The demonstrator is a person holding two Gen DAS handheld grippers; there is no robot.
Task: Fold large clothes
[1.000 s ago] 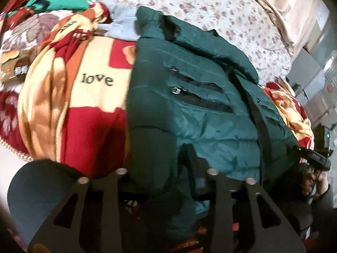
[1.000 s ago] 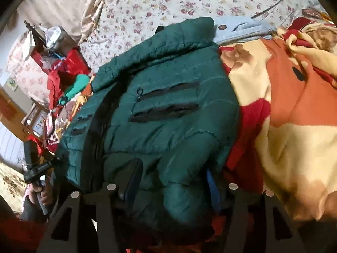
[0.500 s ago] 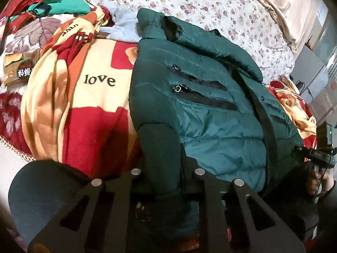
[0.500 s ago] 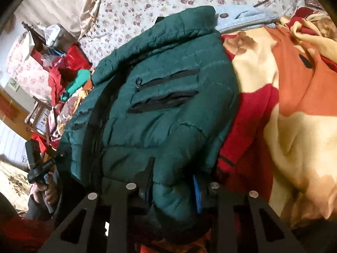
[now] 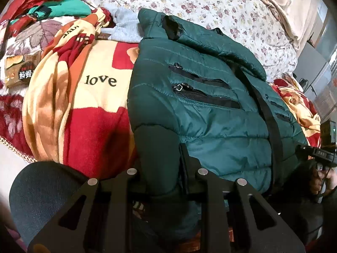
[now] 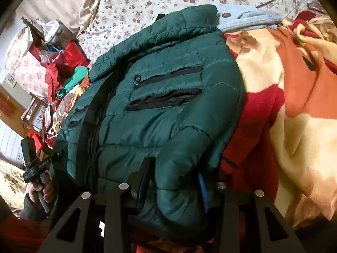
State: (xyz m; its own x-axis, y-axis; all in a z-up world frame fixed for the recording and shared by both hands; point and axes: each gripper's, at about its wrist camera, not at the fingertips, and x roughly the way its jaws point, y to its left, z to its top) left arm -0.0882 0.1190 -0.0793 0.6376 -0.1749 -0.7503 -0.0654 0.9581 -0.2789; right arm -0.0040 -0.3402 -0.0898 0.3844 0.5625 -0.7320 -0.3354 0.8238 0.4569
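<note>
We find the green padded jacket (image 5: 210, 113) lying front-up on a red and cream blanket (image 5: 88, 105) on the bed (image 5: 221, 6). The left tool (image 5: 162, 175) grips one sleeve, jaws narrow and just easing slightly. The right tool (image 6: 174, 181) pinches the other sleeve (image 6: 181, 164), jaws likewise just easing apart.

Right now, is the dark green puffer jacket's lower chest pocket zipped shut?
Open: the lower chest pocket on the dark green puffer jacket gapes, showing black lining.
</note>
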